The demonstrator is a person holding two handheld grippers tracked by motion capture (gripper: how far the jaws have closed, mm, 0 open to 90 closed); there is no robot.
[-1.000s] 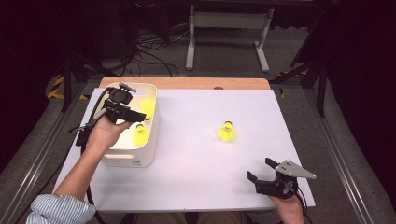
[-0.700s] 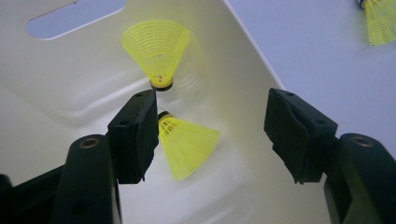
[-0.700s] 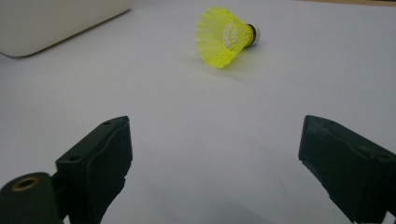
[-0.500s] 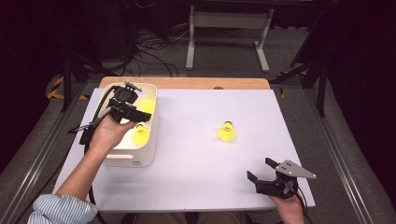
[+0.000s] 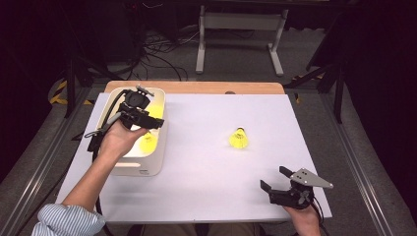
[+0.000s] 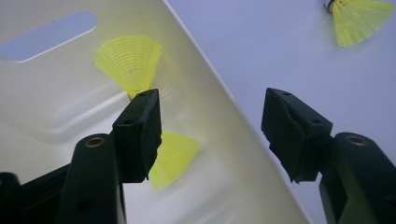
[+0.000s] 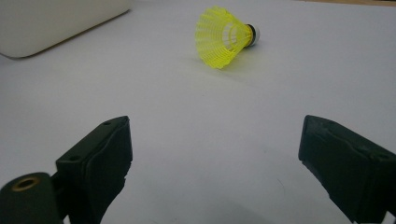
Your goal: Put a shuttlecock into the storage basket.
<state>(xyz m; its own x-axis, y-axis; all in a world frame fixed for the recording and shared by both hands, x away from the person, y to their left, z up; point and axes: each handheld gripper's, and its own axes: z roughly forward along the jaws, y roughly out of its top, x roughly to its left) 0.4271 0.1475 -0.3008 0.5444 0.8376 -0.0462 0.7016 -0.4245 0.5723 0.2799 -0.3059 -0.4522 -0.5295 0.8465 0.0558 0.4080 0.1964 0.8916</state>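
1. white covers the counter point(image 5: 196, 162) in the high view, with a bare wooden strip along its far edge. a cream plastic bin point(image 5: 156, 147) stands near the left side. the left tongs point(image 5: 156, 123) hang over the bin's open top, held in the person's left hand point(image 5: 115, 140), the jaws apart with nothing between them; they have just been closing a little. two yellow shuttlecocks lie in the bin, one point(image 5: 147, 141) partly under the tongs. a third shuttlecock point(image 5: 239, 138) lies on the counter, well apart from the bin and right of the middle. the right tongs point(image 5: 275, 181) rest low at the near right corner, jaws spread and empty, a grey three-cornered plate on top.

2. left gripper view: the two black jaws stand apart, one over the bin's inside and one over the white counter, the bin's rim point(image 6: 224, 107) running between them. one shuttlecock in the bin point(image 6: 128, 63) shows its net skirt just past the left jaw's tip; another point(image 6: 173, 158) lies beside that jaw, lower down. the loose shuttlecock point(image 6: 359, 18) sits at the top right.

3. right gripper view: the jaws are wide apart with nothing between them. the loose shuttlecock point(image 7: 224, 37) lies on its side ahead, its cork pointing right. the bin's corner point(image 7: 56, 23) is at the top left.
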